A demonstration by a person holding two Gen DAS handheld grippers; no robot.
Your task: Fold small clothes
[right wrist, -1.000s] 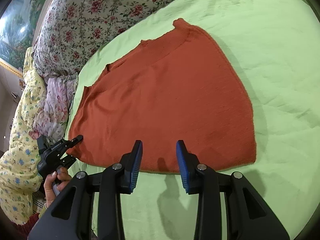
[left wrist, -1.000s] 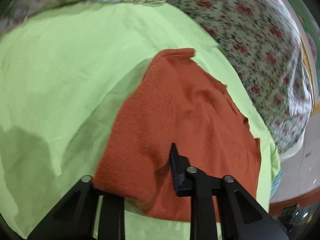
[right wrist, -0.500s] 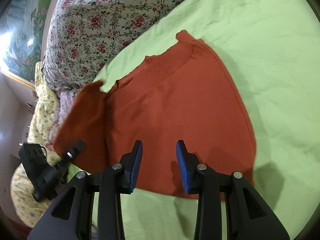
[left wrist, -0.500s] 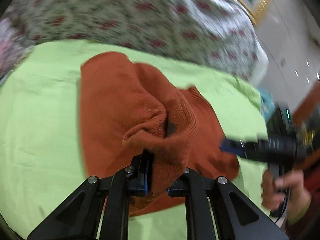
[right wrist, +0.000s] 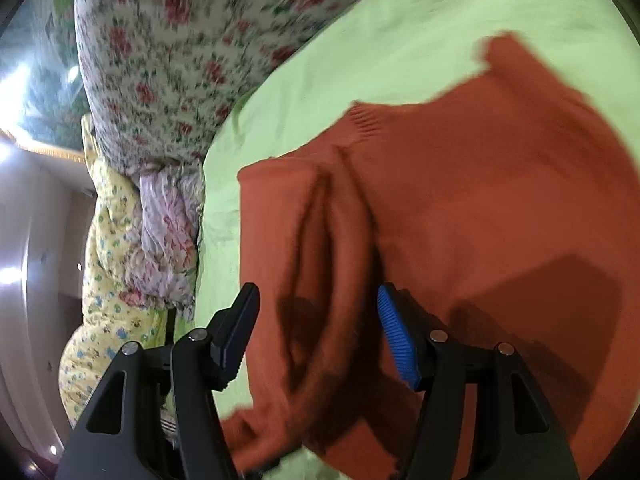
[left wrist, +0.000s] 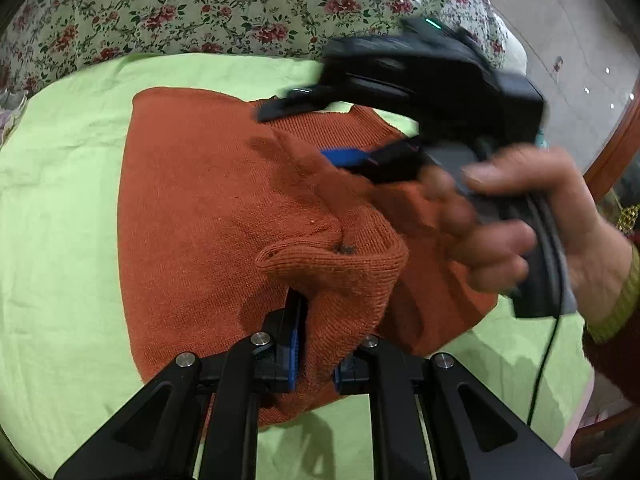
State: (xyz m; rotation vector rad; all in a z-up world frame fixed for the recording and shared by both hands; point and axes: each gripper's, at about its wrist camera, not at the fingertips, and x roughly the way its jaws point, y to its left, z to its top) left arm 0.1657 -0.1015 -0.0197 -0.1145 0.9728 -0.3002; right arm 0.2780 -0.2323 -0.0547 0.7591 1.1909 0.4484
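An orange knit sweater (left wrist: 192,208) lies on the light green sheet (left wrist: 52,200). My left gripper (left wrist: 316,344) is shut on a bunched fold of the sweater and holds it lifted over the body of the garment. My right gripper (right wrist: 320,332) is open, its jaws wide on either side of the raised fold of the sweater (right wrist: 500,200). In the left wrist view the right gripper (left wrist: 348,136) hovers over the sweater's far right part, held by a hand.
A floral quilt (left wrist: 240,8) lies along the far side of the green sheet. Crumpled floral and yellow bedding (right wrist: 120,280) is piled past the sheet's left edge in the right wrist view. A wooden edge (left wrist: 612,148) shows at the right.
My left gripper carried the sweater's edge further over the garment. My right gripper opened wider and moved in over the raised fold.
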